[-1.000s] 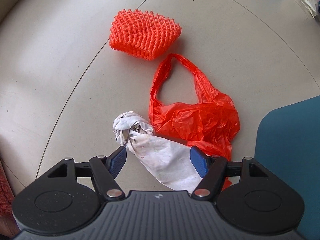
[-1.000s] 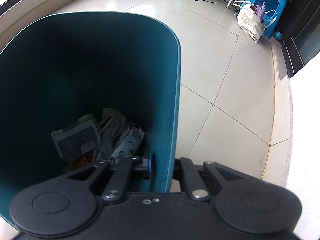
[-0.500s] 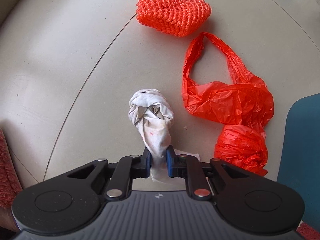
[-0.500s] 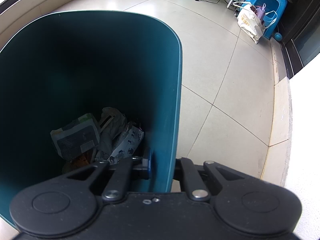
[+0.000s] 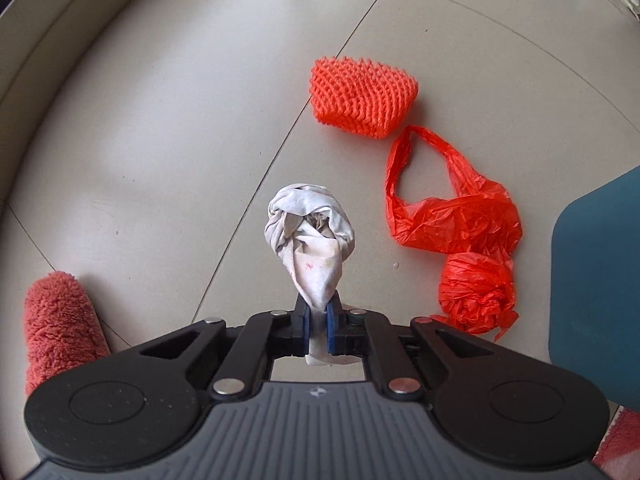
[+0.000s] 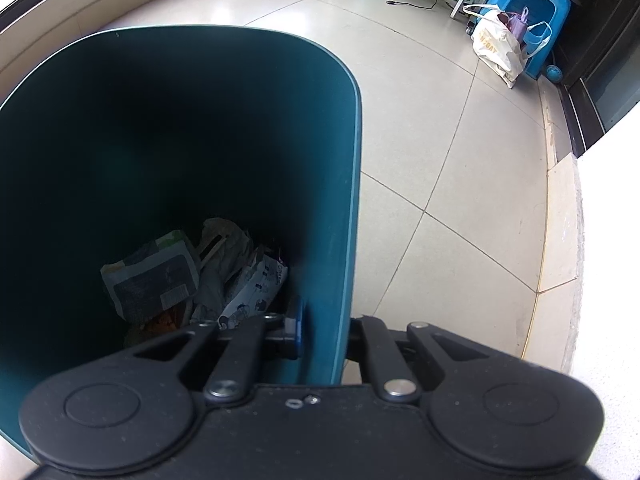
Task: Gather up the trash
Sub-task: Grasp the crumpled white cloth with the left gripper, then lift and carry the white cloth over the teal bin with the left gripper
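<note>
Since the earlier frame the left gripper (image 5: 318, 330) has clamped on the knotted white rag (image 5: 310, 246) and carried it up off the tiled floor (image 5: 160, 140); the jaws stood wide on either side of it a second ago and are now pressed together on its tail, the knot hanging just beyond the pads. The orange foam net (image 5: 364, 98) and the red plastic bag (image 5: 460, 220) lie where they were, to the right and farther off, near the teal bin (image 5: 600, 300).

The rag looks light, soft and limp, so it will sag and swing; the bunched cloth just under the knot looks like the surest hold, as a loose tail may slide out.

The right gripper (image 6: 324, 330) has not moved: it is closed on the bin's wall (image 6: 344, 200), with wrappers (image 6: 160, 280) in the bottom.
</note>
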